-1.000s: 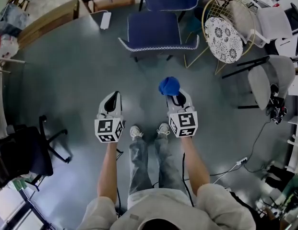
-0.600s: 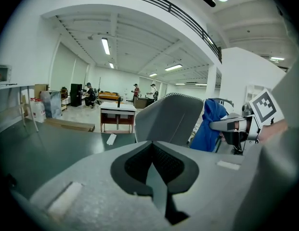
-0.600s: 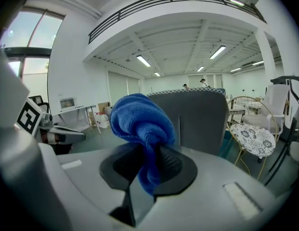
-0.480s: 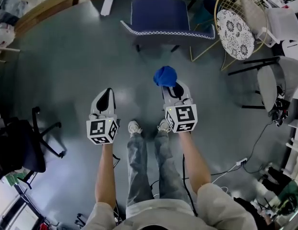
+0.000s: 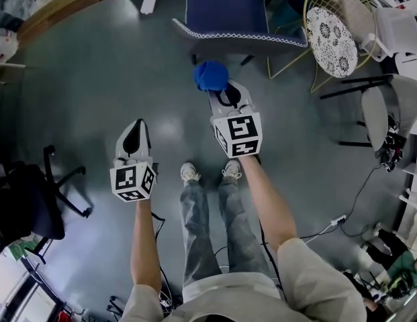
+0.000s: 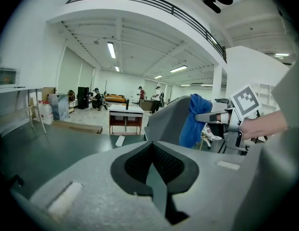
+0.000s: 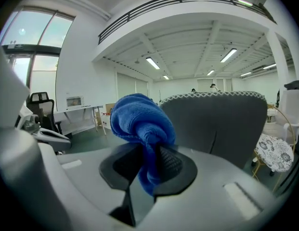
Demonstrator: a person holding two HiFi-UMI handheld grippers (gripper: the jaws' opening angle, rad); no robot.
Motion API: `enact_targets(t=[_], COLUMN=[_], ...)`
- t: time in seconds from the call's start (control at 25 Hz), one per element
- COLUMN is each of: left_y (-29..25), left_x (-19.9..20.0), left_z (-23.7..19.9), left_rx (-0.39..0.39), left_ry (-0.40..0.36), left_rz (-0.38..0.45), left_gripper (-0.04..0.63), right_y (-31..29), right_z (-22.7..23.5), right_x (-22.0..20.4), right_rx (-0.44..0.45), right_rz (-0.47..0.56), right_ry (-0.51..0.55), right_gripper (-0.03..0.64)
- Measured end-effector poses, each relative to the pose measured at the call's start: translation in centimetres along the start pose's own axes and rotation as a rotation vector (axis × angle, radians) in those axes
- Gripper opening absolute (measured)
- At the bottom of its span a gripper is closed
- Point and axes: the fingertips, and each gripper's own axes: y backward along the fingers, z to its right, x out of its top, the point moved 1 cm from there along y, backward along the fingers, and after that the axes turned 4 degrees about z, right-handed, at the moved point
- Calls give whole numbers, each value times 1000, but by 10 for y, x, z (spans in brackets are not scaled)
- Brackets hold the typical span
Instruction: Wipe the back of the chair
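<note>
A dark blue chair (image 5: 228, 15) with a white-trimmed back edge stands ahead of me; its grey back (image 7: 216, 124) fills the right gripper view and shows as the chair back (image 6: 168, 121) in the left gripper view. My right gripper (image 5: 221, 94) is shut on a bunched blue cloth (image 5: 210, 76), held up just short of the chair back. The blue cloth (image 7: 142, 124) sticks out from between the closed jaws. My left gripper (image 5: 135, 136) hangs lower and to the left, jaws together with nothing in them.
A gold wire chair with a patterned round cushion (image 5: 332, 32) stands right of the blue chair. A grey shell chair (image 5: 383, 109) is further right, a black office chair (image 5: 27, 206) at the left. Cables (image 5: 329, 223) trail on the grey floor.
My right gripper has carried the blue cloth forward and up toward the chair back. The chair has come closer in the head view. The left gripper has dropped back slightly.
</note>
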Motion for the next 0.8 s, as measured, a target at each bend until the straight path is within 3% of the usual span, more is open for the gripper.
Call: enact_targets(t=[0.32, 0.8], left_y=[16, 0], left_x=[-6, -4], left_z=[-22, -3], left_rx=[15, -34], left_ry=[2, -29], left_rz=[-10, -30], left_gripper=[3, 3], right_y=[-55, -72], right_z=[-34, 4], right_x=[17, 27], right_rx=[64, 33], right_rz=[0, -3], right_ry=[28, 61], right_gripper=[71, 71])
